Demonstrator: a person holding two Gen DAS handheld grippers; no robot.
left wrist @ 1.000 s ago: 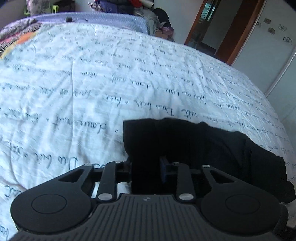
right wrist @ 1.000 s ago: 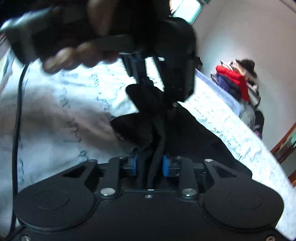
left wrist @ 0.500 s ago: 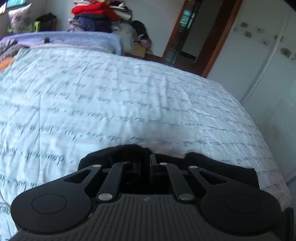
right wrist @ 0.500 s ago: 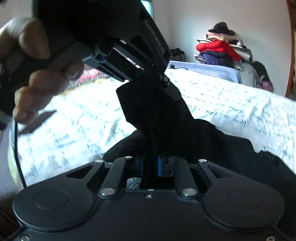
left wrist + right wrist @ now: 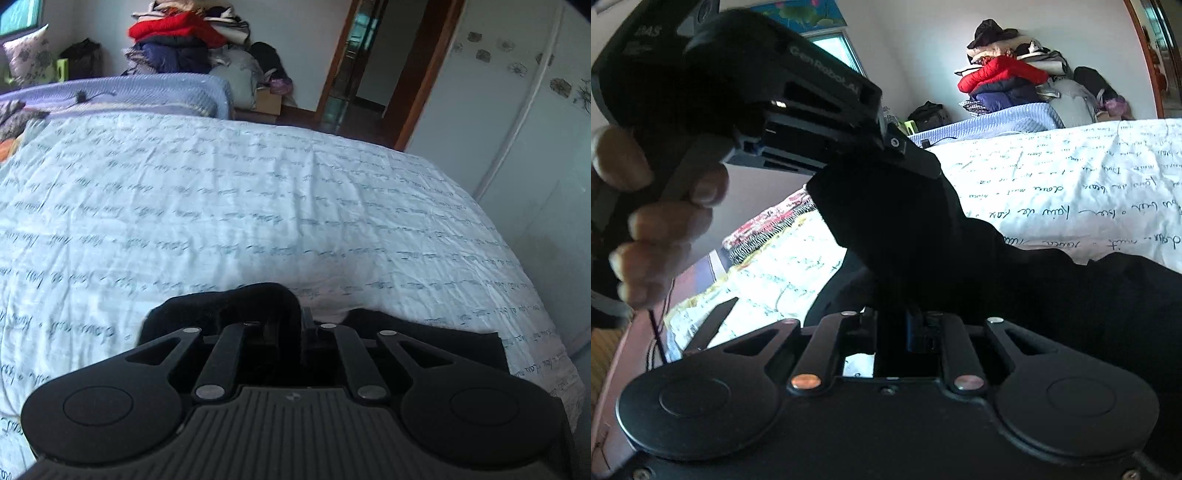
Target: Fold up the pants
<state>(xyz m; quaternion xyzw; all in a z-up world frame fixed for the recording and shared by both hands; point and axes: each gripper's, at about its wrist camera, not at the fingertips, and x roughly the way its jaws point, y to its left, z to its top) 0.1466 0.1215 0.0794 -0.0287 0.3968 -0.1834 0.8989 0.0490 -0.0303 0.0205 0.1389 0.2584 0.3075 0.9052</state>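
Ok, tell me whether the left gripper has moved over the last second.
Yes. The left gripper, shut on the black pants, has tilted upward: against the clothes pile and doorway, the view now shows more wall and less bedsheet.

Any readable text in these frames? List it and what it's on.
"GenRobot.AI": side of the left tongs housing, right wrist view; last letters partly blurred.
"...AS": top of that housing, first letters cut off.
Bedsheet: cursive script in rows, too blurred to read.
Black pants: no text.
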